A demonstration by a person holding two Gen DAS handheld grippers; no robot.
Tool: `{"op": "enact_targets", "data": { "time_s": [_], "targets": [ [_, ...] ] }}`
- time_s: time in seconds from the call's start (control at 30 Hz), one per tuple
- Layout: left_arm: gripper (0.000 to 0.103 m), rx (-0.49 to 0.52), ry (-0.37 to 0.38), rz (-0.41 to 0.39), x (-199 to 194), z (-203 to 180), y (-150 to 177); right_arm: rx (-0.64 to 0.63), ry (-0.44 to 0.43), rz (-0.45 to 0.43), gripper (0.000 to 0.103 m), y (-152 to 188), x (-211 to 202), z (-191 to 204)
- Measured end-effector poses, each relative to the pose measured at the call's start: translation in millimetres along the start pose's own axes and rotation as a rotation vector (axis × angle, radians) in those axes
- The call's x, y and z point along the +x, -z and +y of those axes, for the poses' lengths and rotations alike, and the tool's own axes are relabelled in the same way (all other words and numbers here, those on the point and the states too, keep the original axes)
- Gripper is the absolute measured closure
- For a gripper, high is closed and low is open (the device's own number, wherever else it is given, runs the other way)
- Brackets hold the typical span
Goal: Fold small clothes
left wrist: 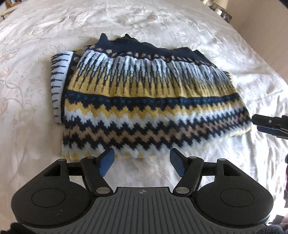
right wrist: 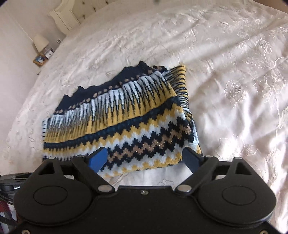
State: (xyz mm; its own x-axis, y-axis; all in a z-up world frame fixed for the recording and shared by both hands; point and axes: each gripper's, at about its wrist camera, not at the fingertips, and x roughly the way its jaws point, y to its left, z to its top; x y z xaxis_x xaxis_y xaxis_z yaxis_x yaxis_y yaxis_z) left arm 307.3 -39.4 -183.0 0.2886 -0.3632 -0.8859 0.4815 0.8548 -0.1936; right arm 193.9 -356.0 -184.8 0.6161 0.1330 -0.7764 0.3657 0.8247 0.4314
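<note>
A folded knit sweater (left wrist: 144,100) with navy, yellow, white and tan zigzag bands lies on the cream bedspread (left wrist: 162,27). A striped part is folded under at its left side. My left gripper (left wrist: 142,156) is open just before the sweater's near edge, with nothing pressed between its blue pads (left wrist: 106,162). My right gripper (left wrist: 257,124) shows at the sweater's right corner. In the right wrist view the sweater (right wrist: 126,122) lies slanted. The right gripper (right wrist: 144,153) is wide open there, with the sweater's near hem between the fingers (right wrist: 98,158) but not clamped.
The embroidered bedspread (right wrist: 234,72) stretches on all sides of the sweater. A bedside table with a lamp (right wrist: 41,45) stands at the far left by the headboard (right wrist: 64,16). More small items and a lamp (left wrist: 221,7) sit past the bed's far right corner.
</note>
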Motion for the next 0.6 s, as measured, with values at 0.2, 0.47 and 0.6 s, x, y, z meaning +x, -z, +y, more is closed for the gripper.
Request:
{"op": "enact_targets", "data": {
  "time_s": [0.2,0.47,0.6],
  "targets": [
    [0.036,-0.023,0.002,-0.004,-10,-27,10,0.006,-0.048,-0.004,0.007,0,-11,-10],
    [0.036,-0.062,-0.028,-0.028,-22,-66,12,-0.008,-0.120,0.019,0.006,-25,-3,-42],
    [0.036,-0.088,-0.049,-0.040,-26,-85,15,-0.013,-0.152,0.049,0.003,-47,15,-60]
  ]
}}
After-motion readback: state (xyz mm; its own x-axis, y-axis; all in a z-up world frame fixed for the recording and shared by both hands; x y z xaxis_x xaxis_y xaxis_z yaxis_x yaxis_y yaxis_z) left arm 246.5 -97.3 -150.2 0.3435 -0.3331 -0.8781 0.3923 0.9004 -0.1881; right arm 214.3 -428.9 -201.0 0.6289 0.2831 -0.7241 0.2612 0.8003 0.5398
